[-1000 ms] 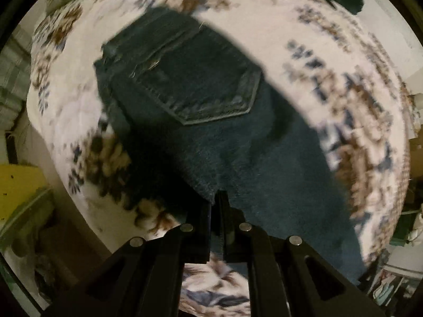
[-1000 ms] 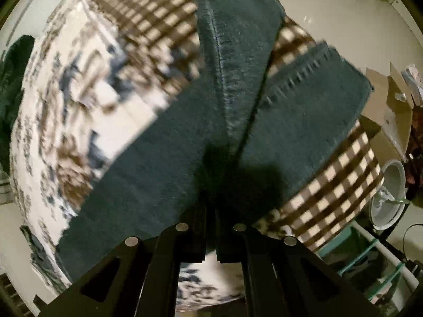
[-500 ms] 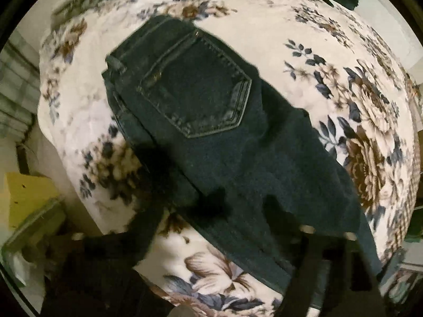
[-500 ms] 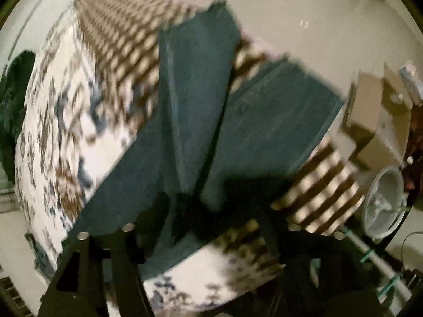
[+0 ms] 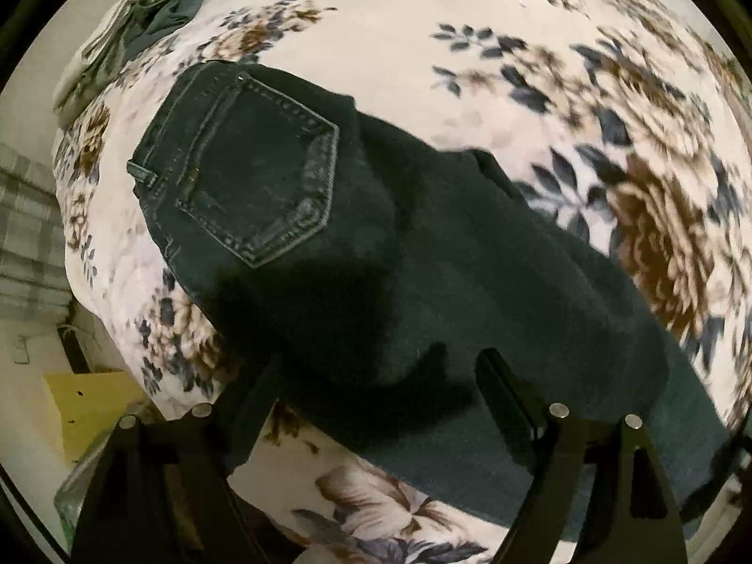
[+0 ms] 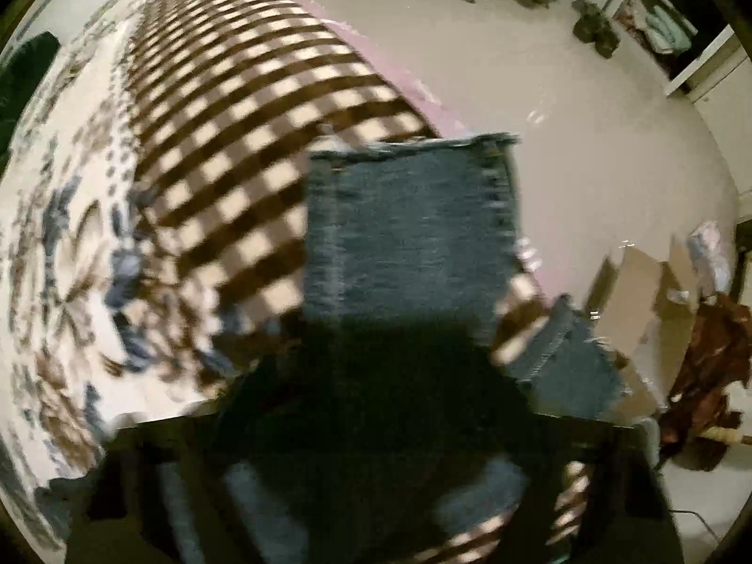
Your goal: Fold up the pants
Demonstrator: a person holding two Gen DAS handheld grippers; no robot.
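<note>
Floral blanket (image 5: 540, 14) w/ brown check border (image 6: 244, 141) on bed; pale floor (image 6: 587, 94), cardboard box (image 6: 644, 291) beside. Jeans (image 5: 423, 258) flat on blanket, long axis waistband far-left → legs near-right, back pocket (image 5: 263, 174) up. Left gripper (image 5: 376, 376) fingers spread, holding nothing. Right gripper (image 6: 371, 460) blurred, looks spread over leg hems (image 6: 413, 216).

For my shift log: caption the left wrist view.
Open left gripper above dark jeans, back pocket up, on floral blanket.
</note>
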